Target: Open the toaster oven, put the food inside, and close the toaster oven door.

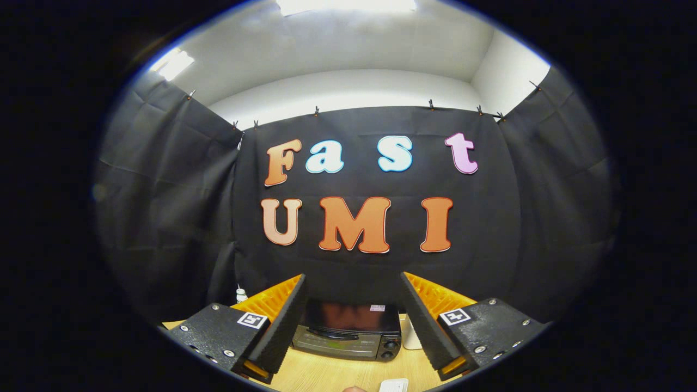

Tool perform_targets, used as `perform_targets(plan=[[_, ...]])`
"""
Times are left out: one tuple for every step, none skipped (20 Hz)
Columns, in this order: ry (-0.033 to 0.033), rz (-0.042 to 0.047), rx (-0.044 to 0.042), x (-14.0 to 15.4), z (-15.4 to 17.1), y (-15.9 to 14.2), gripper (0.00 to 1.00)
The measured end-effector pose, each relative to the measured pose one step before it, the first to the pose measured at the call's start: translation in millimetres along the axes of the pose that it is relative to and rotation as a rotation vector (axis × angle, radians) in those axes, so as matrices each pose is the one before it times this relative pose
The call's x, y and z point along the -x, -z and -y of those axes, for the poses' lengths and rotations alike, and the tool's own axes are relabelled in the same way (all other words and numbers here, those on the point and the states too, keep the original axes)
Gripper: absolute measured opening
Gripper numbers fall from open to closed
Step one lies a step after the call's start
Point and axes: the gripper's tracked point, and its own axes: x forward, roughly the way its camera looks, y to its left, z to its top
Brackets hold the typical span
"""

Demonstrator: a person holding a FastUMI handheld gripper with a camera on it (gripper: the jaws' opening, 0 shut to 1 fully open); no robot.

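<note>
A dark toaster oven (348, 331) stands on the wooden table (326, 375), beyond my fingers and between them in the view. Its door is closed, with a handle across the front and knobs at its right side. My gripper (353, 321) is open, held above the table and well short of the oven, with nothing between its fingers. A white object (394, 385) lies on the table near me, just right of the middle; I cannot tell what it is.
A small white bottle (241, 295) stands behind my left finger, near the cloth wall. A white item (409, 333) sits right of the oven. Black cloth walls close the booth behind and at both sides.
</note>
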Motion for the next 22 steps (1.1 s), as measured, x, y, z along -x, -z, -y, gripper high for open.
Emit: perform_targets(plan=[[0.00231,0.01553,0.01081,1.65,0.37,-4.87,0.99],[0.00813,0.01755,0.01466,2.52,2.30,-3.46,0.99],[0.00602,0.02439,0.01595,1.57,0.48,-4.58,0.99],[0.00562,0.02331,0.01315,1.25,0.07,-5.97,0.99],[0.00592,0.01355,0.00727,0.64,1.65,-2.80,0.99],[0.00027,0.01023,-0.00133,0.48,-0.45,-2.45,0.99],[-0.00250,0.00840,-0.00829,-0.53,0.06,-2.49,0.99],[-0.00136,0.00683,-0.01133,0.59,2.00,-4.41,0.99],[0.00228,0.00423,-0.01176,-0.06,2.90,-2.63,0.99],[0.00581,-0.00210,-0.00857,-1.00,4.21,-0.38,0.99],[0.00469,-0.00097,-0.00693,-0.32,3.61,0.01,1.00],[0.00540,-0.00353,-0.00362,-0.26,3.51,-0.03,1.00],[0.00417,-0.00222,-0.00194,-0.31,3.49,0.82,1.00],[0.00283,-0.00263,0.00103,-0.21,1.92,0.73,1.00],[0.00396,-0.00054,-0.00012,0.56,3.25,0.32,1.00],[-0.00081,-0.00111,0.00016,0.04,2.16,-0.03,1.00],[-0.00694,0.00172,-0.00225,1.35,0.81,0.06,1.00],[-0.01229,0.00194,-0.00044,0.80,-1.30,-0.01,1.00],[-0.00814,0.00287,0.00103,0.71,0.45,0.13,1.00],[-0.00462,0.00321,0.00179,2.17,2.01,0.33,1.00],[-0.00382,0.00295,0.00258,1.67,1.75,0.15,1.00],[-0.00597,0.00187,0.00195,1.46,1.47,0.81,1.00]])
